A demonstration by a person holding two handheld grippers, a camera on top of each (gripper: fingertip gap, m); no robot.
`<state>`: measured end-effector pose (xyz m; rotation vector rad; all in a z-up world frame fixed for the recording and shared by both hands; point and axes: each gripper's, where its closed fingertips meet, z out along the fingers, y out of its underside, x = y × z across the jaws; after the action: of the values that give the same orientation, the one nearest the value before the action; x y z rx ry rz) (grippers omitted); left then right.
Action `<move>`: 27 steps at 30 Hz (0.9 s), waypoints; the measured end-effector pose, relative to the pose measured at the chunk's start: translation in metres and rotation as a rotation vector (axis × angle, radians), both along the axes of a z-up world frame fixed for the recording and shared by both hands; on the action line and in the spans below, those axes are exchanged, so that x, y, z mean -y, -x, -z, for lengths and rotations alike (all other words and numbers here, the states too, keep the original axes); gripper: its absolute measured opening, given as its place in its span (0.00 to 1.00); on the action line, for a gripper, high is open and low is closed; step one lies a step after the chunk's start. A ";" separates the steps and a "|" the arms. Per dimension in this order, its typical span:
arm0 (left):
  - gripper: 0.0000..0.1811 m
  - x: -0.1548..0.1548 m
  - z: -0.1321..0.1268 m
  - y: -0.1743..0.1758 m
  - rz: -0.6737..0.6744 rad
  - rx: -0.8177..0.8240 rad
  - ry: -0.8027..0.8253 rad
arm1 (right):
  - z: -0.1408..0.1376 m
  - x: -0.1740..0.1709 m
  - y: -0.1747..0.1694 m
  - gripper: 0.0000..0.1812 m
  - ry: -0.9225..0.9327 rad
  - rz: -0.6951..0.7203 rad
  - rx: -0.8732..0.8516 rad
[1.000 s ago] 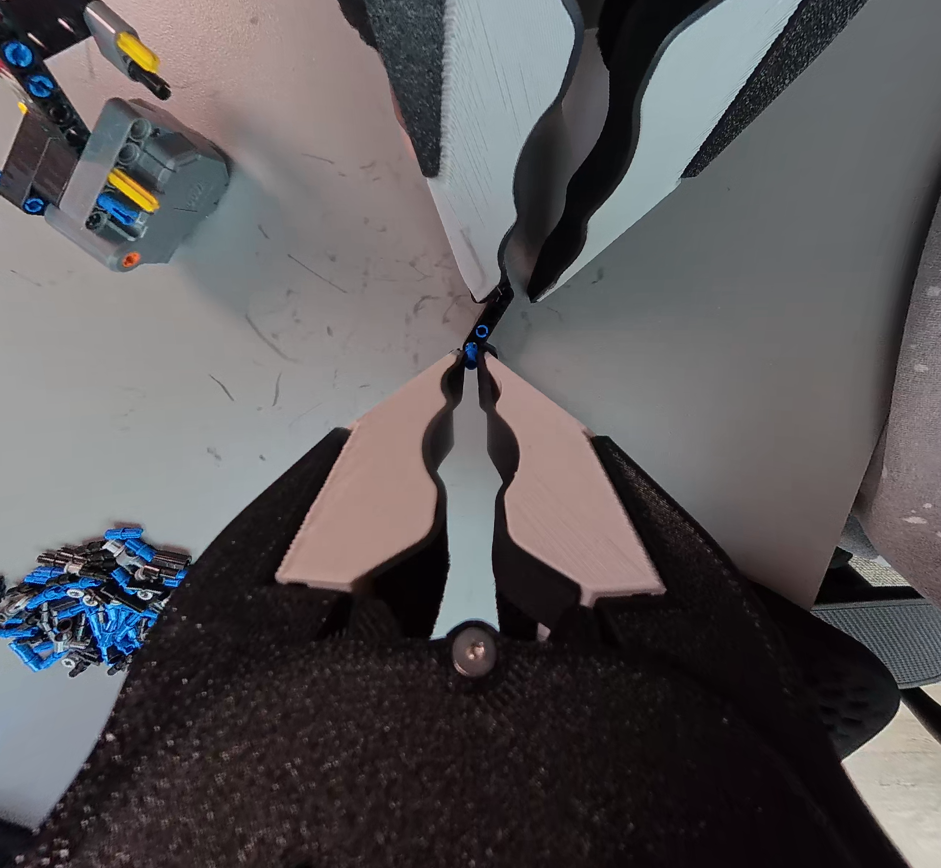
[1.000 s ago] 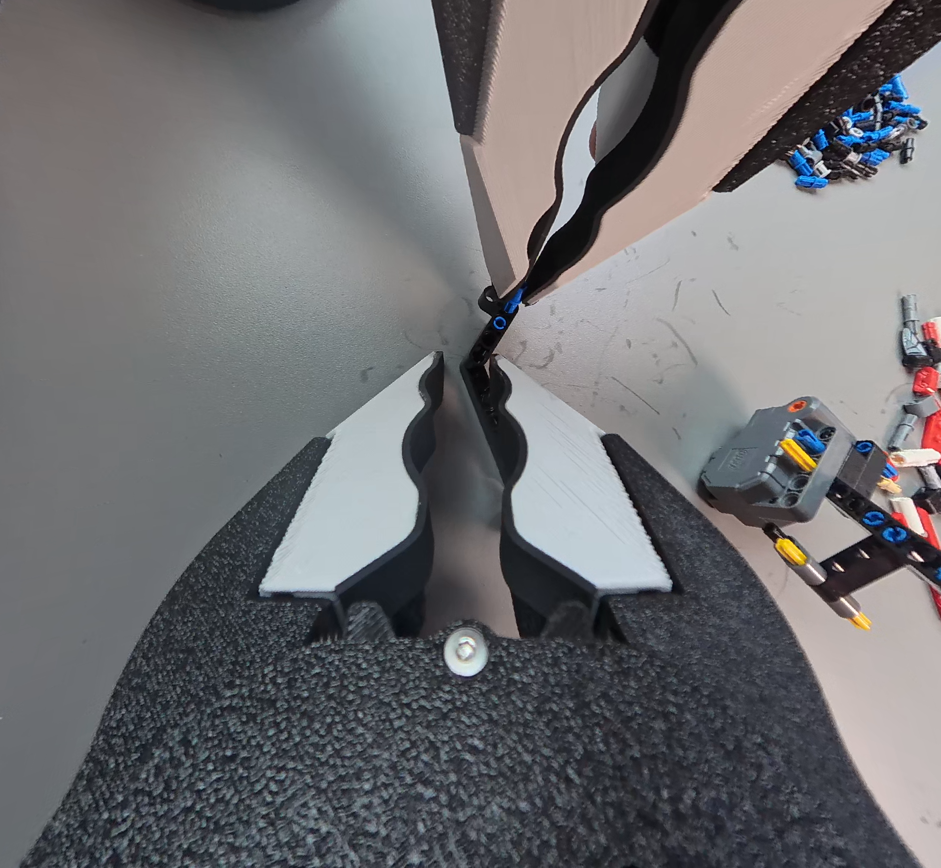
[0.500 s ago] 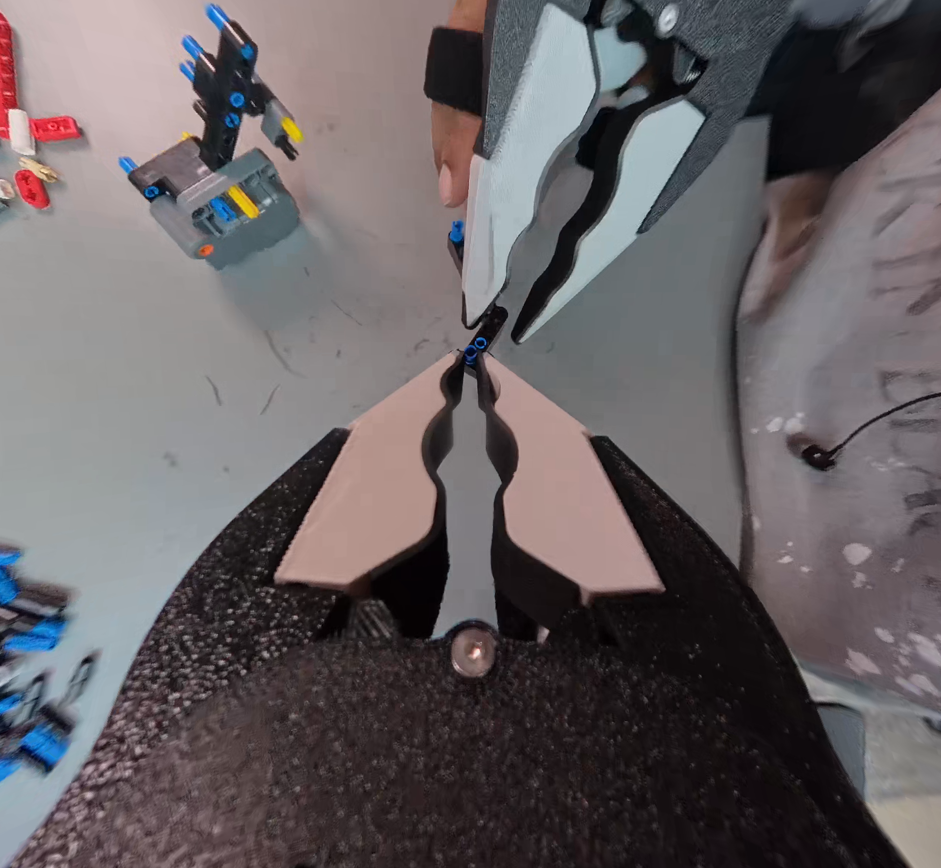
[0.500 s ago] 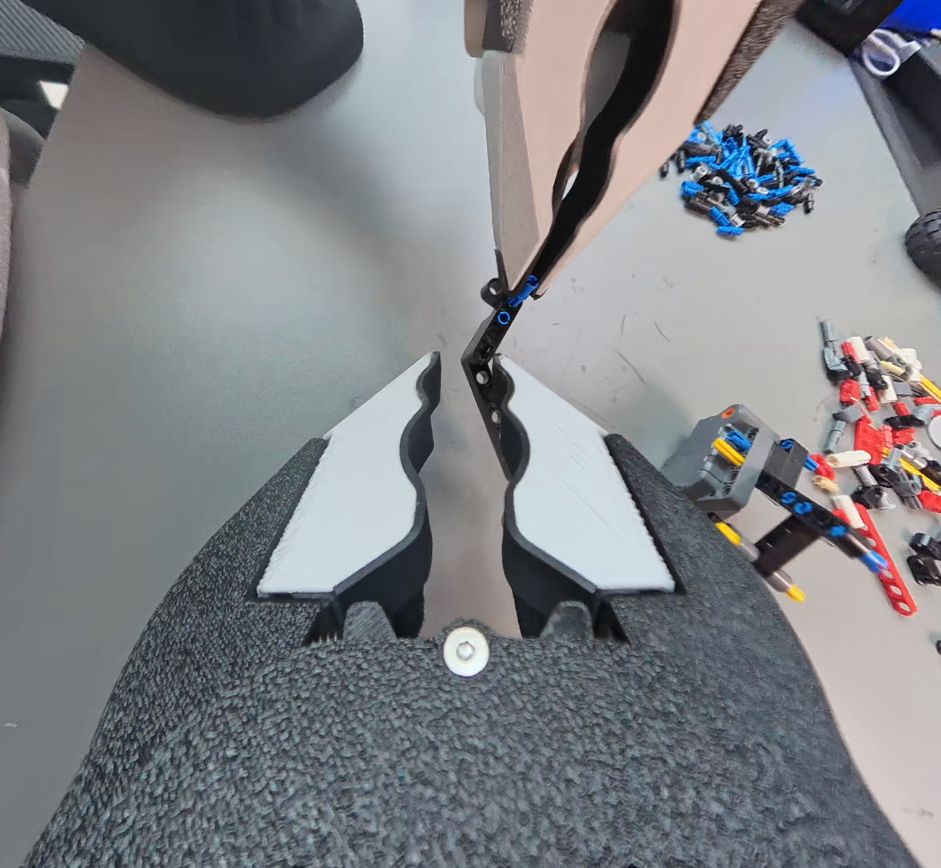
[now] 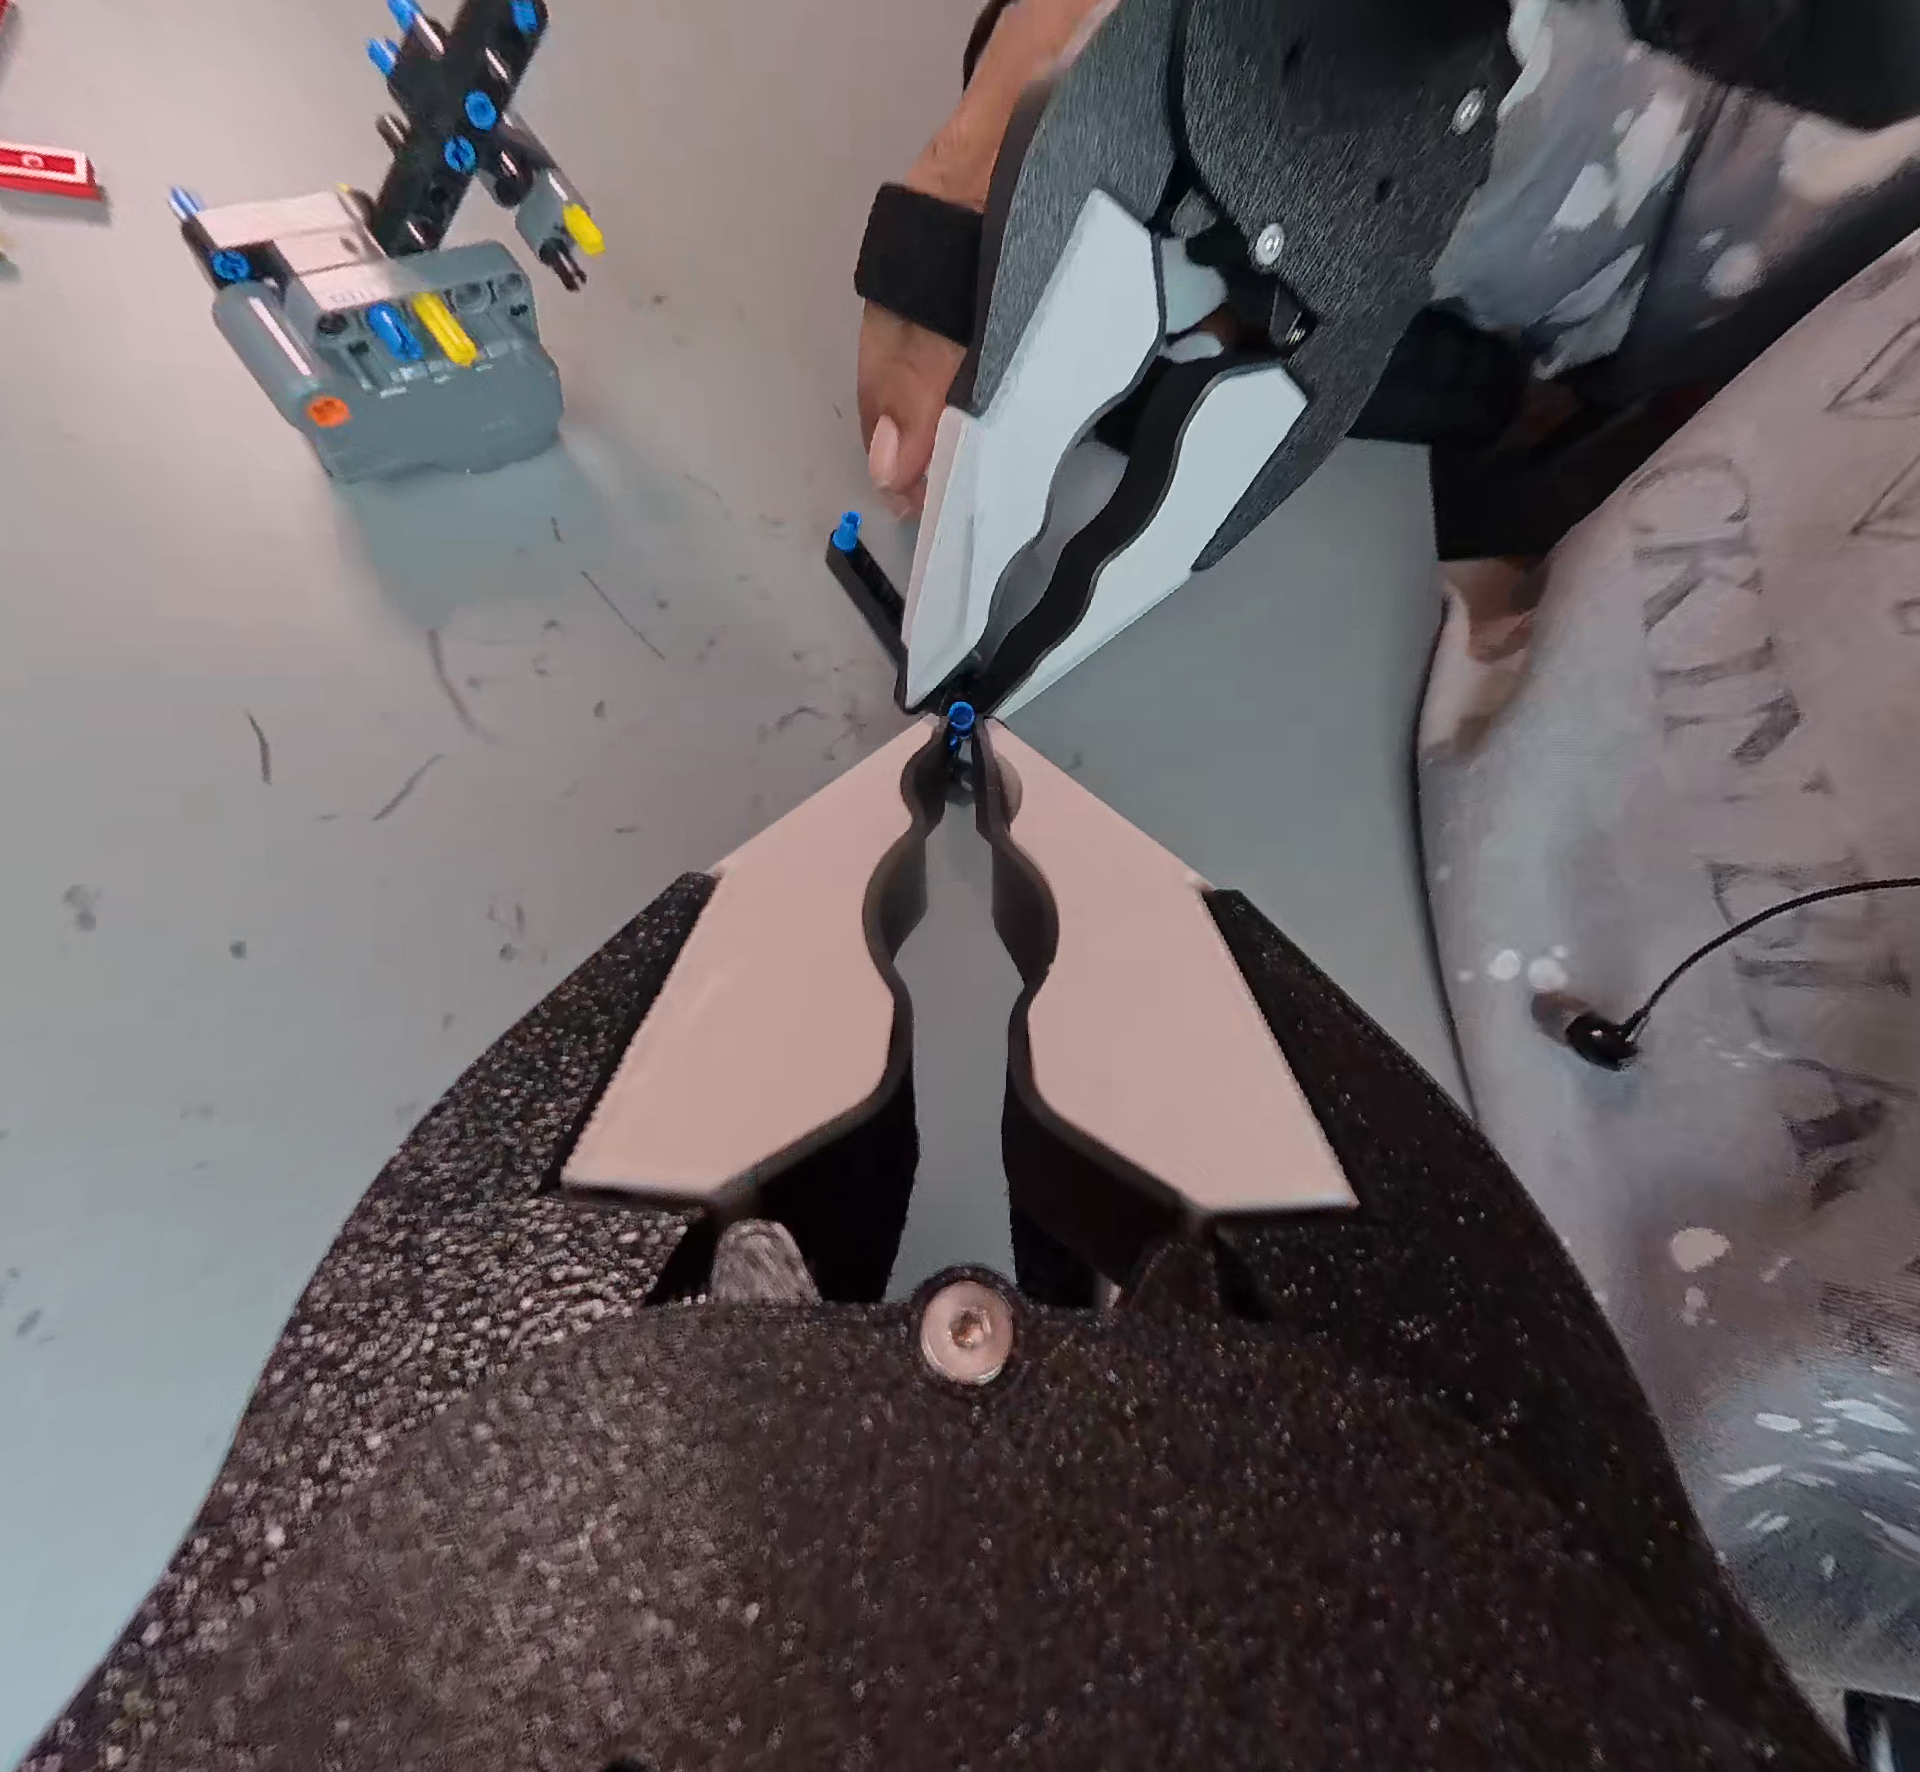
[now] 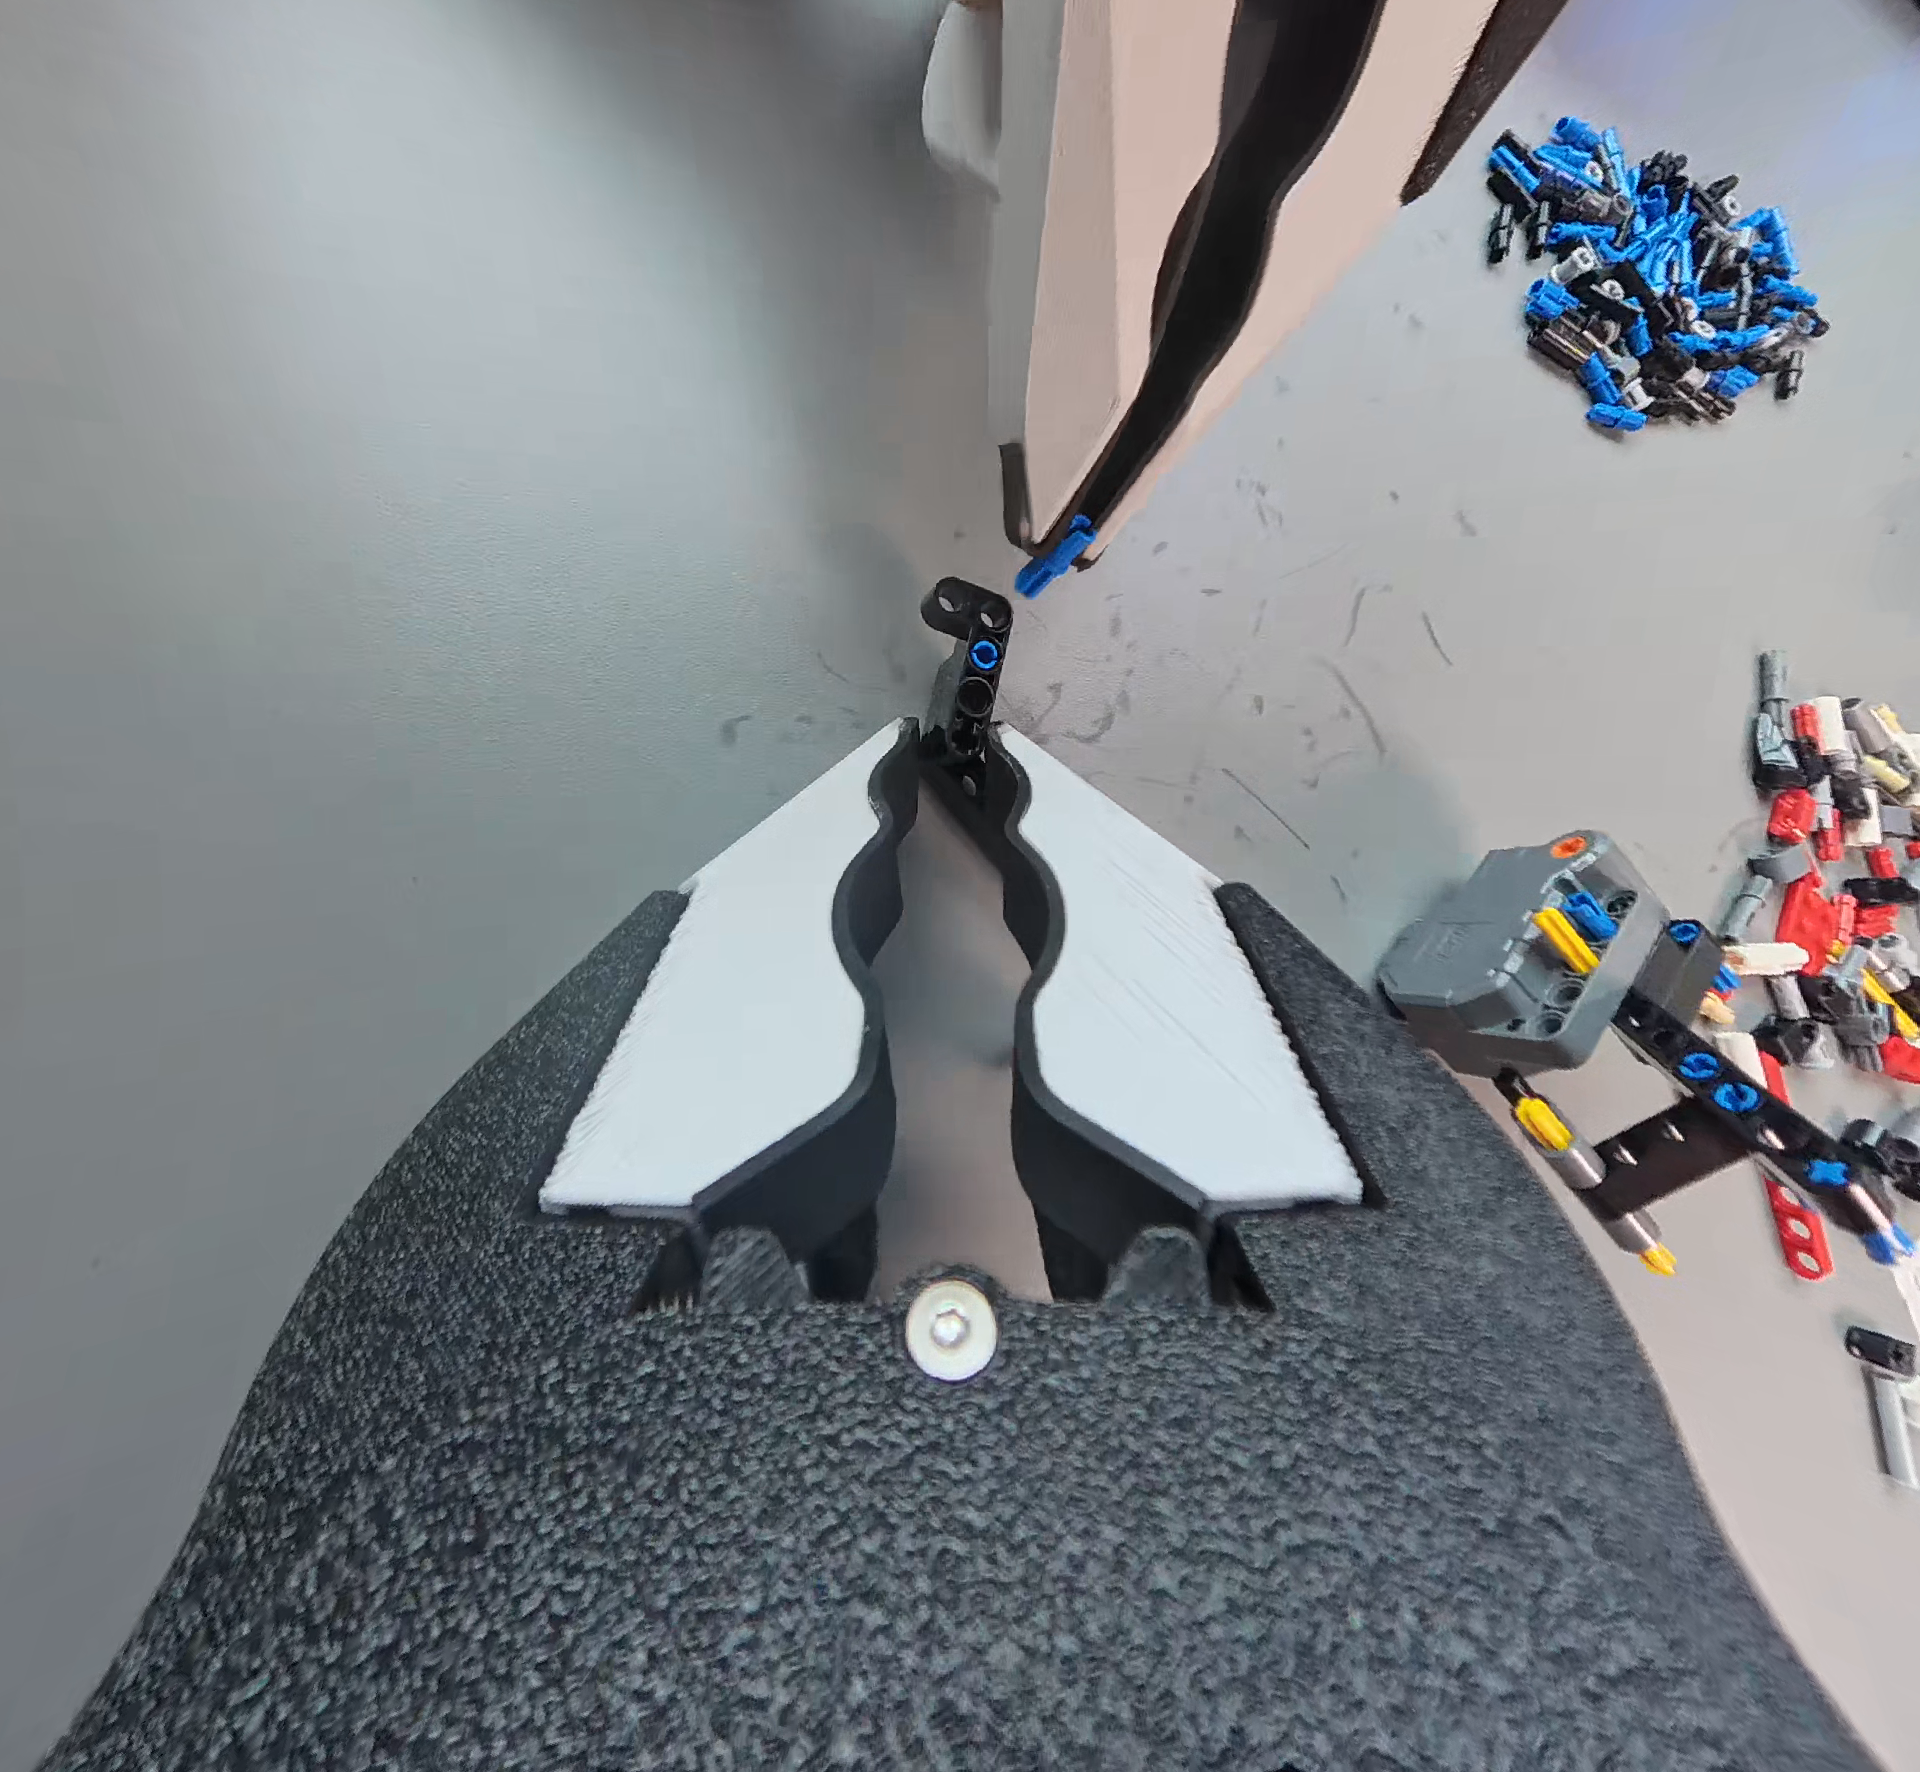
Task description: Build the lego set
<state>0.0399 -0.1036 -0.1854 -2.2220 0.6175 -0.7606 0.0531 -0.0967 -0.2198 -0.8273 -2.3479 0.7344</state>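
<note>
My left gripper (image 5: 956,754) has tan fingers and is shut on a small blue pin (image 5: 958,725). My right gripper (image 6: 954,735) has white fingers and is shut on a black L-shaped beam (image 6: 968,683), which has a blue pin in one hole. In the right wrist view the left gripper (image 6: 1049,540) comes in from above, and its blue pin (image 6: 1051,561) is a short gap from the beam's bent end. In the left wrist view the right gripper (image 5: 951,696) meets mine tip to tip, and the beam (image 5: 868,579) sticks out up and left.
A grey motor block with black beams and blue and yellow pins (image 5: 416,351) stands at the far left on the grey table (image 5: 312,787); it also shows in the right wrist view (image 6: 1538,974). A pile of blue and black pins (image 6: 1652,278) and loose red and grey parts (image 6: 1839,870) lie right. A hand (image 5: 914,351) holds the right gripper.
Both grippers have risen and tilted, so more of the table shows. The blue pin, close against the beam before, now stands a short gap from it in the right wrist view.
</note>
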 end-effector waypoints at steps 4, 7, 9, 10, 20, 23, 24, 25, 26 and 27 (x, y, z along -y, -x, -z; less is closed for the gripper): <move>0.02 -0.006 -0.031 -0.001 -0.047 0.313 -0.030 | -0.020 -0.001 0.002 0.14 0.069 0.001 -0.082; 0.02 -0.006 -0.062 0.000 -0.061 0.607 -0.042 | -0.072 0.001 0.009 0.14 0.206 -0.002 -0.309; 0.02 -0.005 -0.080 0.002 -0.052 0.773 -0.035 | -0.103 0.000 0.013 0.10 0.238 0.010 -0.473; 0.02 -0.005 -0.085 0.002 -0.045 0.831 -0.025 | -0.114 -0.001 0.015 0.10 0.233 0.022 -0.543; 0.03 -0.005 -0.098 -0.002 -0.016 1.026 0.031 | -0.135 0.004 0.017 0.02 0.111 0.041 -0.748; 0.04 -0.012 -0.097 0.005 -0.075 1.040 0.005 | -0.138 -0.004 0.021 0.02 0.127 0.101 -0.768; 0.04 -0.014 -0.097 0.009 -0.101 1.042 -0.009 | -0.141 -0.009 0.021 0.02 0.138 0.126 -0.786; 0.05 -0.016 -0.098 0.013 -0.123 1.049 -0.024 | -0.145 -0.013 0.021 0.02 0.153 0.152 -0.800; 0.06 -0.018 -0.098 0.016 -0.145 1.053 -0.039 | -0.149 -0.017 0.021 0.02 0.175 0.173 -0.809; 0.07 -0.019 -0.098 0.019 -0.170 1.043 -0.058 | -0.152 -0.022 0.022 0.02 0.192 0.209 -0.816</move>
<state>0.0209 -0.0843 -0.0869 -1.4817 -0.0725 -1.5826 0.0310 -0.0744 -0.0680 -0.6624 -1.4626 0.9837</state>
